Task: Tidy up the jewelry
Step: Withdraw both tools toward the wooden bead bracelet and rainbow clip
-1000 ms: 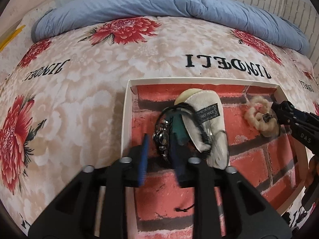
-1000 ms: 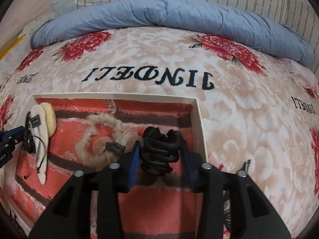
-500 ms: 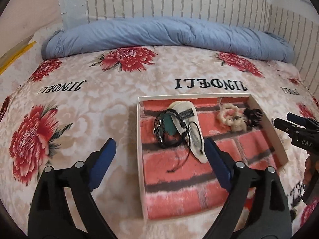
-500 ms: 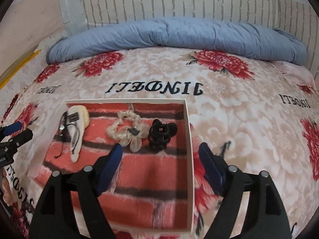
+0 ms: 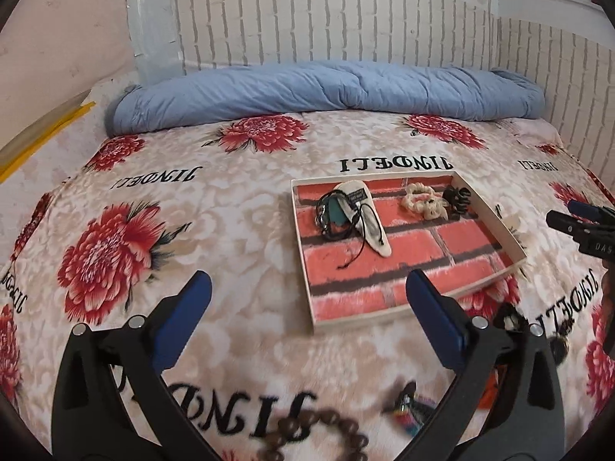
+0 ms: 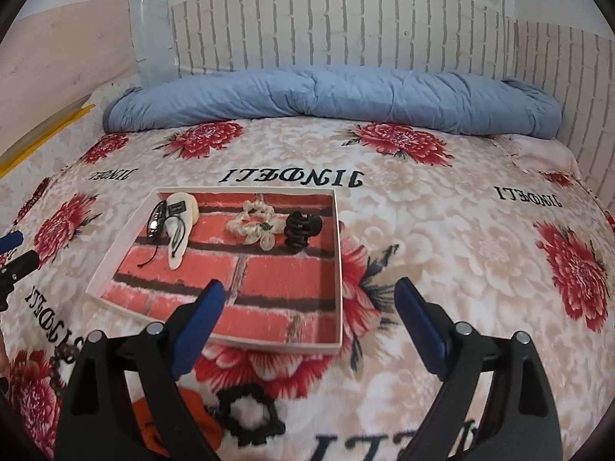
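Both claws stand wide apart with nothing between their blue pads: the left gripper point(image 5: 307, 303) and the right gripper point(image 6: 309, 303) have just been opening, and each hangs empty above the flowered bedspread point(image 6: 442, 207), pointing down and forward. Ahead of both lies the shallow tray point(image 6: 340, 269) with its brick-pattern floor, forward and to the right of the left claw, forward and to the left of the right one. At its far end four things already sit: a cream pouch point(image 5: 365, 211) with a dark bracelet point(image 5: 326, 215) lying across and beside it on the side nearer the left claw, then a cream scrunchie point(image 6: 255, 224), and touching that a black hair claw clip point(image 6: 301, 228) on the side nearer the right claw. So a good part of the sorting looks done, and the near half of the tray is bare. What is left lies loose on the bed close under the claws: a string of brown wooden beads point(image 5: 323, 434) just below the left one, a small multicoloured piece point(image 5: 407, 403) beside its right finger, and under the right claw a black scrunchie point(image 6: 250, 413) next to something orange point(image 6: 192, 403), too hidden to name. My judgement is that the next move is a reach down for one of these, each claw taking what lies nearest.
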